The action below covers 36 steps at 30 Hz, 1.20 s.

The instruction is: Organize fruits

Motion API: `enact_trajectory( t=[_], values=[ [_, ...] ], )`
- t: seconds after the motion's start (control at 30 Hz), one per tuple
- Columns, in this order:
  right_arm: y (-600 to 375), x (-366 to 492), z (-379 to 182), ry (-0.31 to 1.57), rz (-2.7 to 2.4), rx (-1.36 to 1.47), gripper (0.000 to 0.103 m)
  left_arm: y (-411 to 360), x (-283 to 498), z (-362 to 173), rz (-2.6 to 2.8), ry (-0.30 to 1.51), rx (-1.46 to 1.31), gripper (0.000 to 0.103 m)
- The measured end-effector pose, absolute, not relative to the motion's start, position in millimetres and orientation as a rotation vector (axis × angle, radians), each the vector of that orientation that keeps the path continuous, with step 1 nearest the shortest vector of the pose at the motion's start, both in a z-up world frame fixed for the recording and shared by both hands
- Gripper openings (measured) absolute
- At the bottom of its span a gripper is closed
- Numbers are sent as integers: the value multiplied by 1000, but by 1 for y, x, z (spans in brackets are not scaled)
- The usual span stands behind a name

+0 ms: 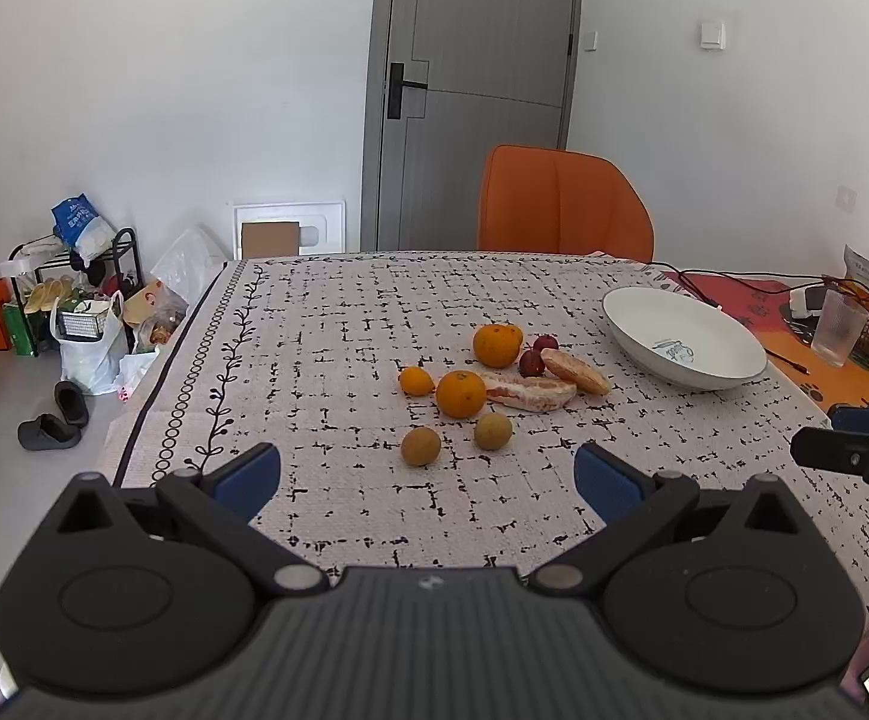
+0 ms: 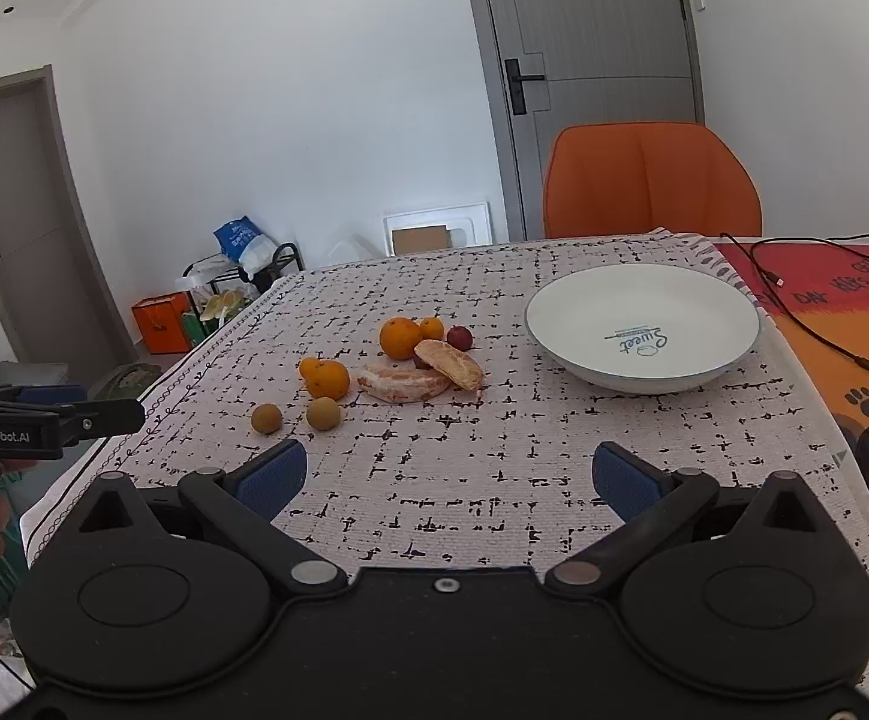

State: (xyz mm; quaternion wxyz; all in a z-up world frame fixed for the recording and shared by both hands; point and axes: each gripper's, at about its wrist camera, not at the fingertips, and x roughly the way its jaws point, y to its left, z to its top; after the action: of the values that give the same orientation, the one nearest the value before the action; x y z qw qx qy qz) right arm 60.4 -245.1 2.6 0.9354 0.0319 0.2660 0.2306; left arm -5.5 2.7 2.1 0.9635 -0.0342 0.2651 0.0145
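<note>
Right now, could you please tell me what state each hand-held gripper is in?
Left hand-held gripper: open, holding nothing, above the tablecloth.
Right hand-held gripper: open, holding nothing.

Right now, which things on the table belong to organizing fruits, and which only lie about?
For the job: oranges, peeled pomelo segments, two small brown fruits, red fruit, white bowl.

Lying about: black cable, glass, orange chair.

— What's standing behind the table (image 1: 326,360)?
— An orange chair (image 1: 563,204) is facing it, a grey door (image 1: 476,90) (shut) is sitting in white walls (image 1: 164,90); a shoe rack (image 1: 74,282) is crowding the corner.
</note>
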Motion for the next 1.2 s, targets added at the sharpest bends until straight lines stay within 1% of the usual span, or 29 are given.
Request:
enact_trajectory(
  t=[1.2],
  values=[
    [-244,63,6,526,473,38,103,9,-6,8,40,510,-72,103]
  ],
)
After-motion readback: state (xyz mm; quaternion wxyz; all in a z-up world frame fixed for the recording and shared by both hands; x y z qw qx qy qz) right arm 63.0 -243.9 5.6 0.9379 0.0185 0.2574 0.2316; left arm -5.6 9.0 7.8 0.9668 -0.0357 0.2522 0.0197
